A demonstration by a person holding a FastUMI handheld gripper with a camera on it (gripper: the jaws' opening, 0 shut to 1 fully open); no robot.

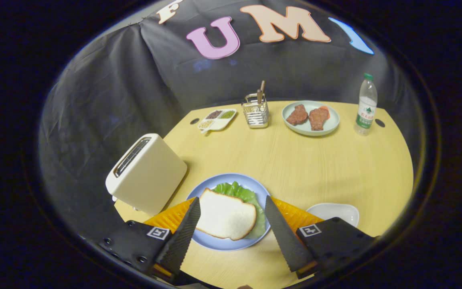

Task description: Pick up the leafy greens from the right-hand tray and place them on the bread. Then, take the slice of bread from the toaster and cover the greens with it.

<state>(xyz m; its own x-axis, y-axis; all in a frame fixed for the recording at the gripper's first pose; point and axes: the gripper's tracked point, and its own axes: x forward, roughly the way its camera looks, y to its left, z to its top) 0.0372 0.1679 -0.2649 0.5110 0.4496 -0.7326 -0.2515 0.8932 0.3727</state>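
Tongs (231,208) spread apart, empty, straddling the bread slice (226,219) on the blue plate (219,243) — greens (242,193) peeking from beneath its far edge. The slice looks light, soft and crushable; grip gently across opposite crust edges. Toaster (146,173) stands left on the tabletop (315,168).

The tool (233,202) has two long, tapered fingers with ribbed inner faces. Each sits on a blocky mount bearing a small square marker. Screws dot the left mount.
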